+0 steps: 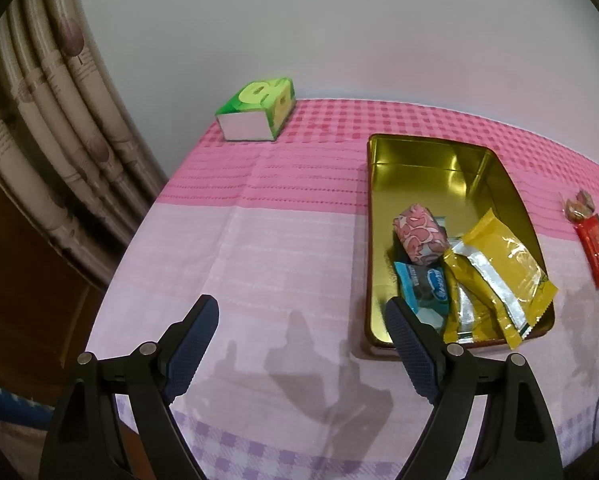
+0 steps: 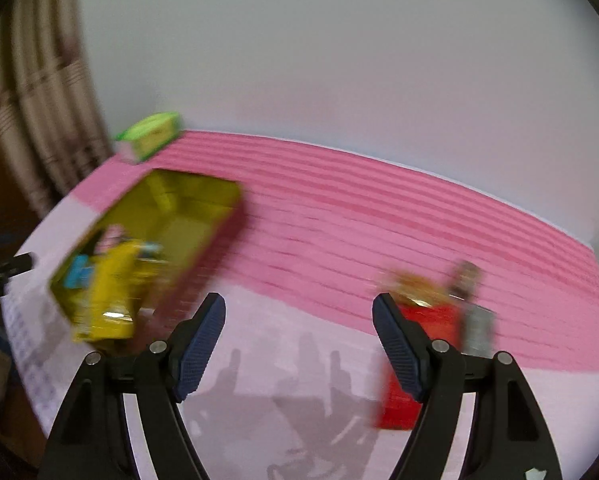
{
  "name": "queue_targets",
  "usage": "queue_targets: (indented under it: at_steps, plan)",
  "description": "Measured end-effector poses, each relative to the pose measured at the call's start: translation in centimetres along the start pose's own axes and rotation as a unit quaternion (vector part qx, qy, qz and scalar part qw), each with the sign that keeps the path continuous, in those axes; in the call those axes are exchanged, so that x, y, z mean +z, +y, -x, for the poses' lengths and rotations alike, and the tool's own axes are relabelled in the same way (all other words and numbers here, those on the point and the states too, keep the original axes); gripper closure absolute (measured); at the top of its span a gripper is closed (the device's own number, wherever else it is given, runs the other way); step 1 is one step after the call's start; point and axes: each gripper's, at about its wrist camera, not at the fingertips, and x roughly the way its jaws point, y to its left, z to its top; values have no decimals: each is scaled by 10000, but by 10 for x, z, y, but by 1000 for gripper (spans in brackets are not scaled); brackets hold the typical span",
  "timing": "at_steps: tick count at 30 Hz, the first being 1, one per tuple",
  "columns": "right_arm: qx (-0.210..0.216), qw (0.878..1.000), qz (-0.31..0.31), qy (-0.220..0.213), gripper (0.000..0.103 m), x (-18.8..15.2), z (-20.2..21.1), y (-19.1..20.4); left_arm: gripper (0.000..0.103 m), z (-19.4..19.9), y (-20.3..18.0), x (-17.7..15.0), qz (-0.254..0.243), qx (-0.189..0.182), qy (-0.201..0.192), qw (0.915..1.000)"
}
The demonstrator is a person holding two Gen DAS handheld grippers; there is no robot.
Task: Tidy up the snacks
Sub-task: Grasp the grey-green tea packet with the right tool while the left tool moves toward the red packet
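A gold metal tin [image 1: 427, 160] lies on the pink tablecloth and holds a yellow packet [image 1: 503, 268], a pink patterned packet [image 1: 419, 236] and a blue packet [image 1: 423, 288]. My left gripper [image 1: 301, 312] is open and empty, left of the tin's near end. In the blurred right wrist view, my right gripper [image 2: 299, 308] is open and empty above the cloth, with the tin [image 2: 203, 208] to its left. A red packet [image 2: 423, 328] lies behind its right finger, with a grey packet [image 2: 477, 328] and a small wrapped sweet [image 2: 415, 284] beside it. The red packet also shows in the left wrist view [image 1: 595, 248].
A green tissue box [image 1: 259, 110] stands at the table's far left corner by the white wall. Curtains [image 1: 51, 120] hang to the left. The table's left edge [image 1: 139, 232] drops off near my left gripper.
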Motion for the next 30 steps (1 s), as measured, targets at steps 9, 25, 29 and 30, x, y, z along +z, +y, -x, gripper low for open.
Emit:
queue_targets:
  at_steps: [9, 25, 29, 30]
  plan:
    - [-843, 9935, -686, 342, 39, -21, -13, -111, 17, -5, -10, -1, -159, 137, 52, 9998]
    - [-644, 9917, -827, 743, 59, -43, -69, -152, 17, 24, -75, 12, -498, 164, -90, 9986]
    - [-514, 9931, -798, 685, 70, -46, -72, -154, 17, 24, -107, 17, -722, 33, -122, 9973]
    - [-507, 9936, -765, 652, 70, -46, -72, -155, 17, 23, -114, 18, -757, -4, -105, 9971]
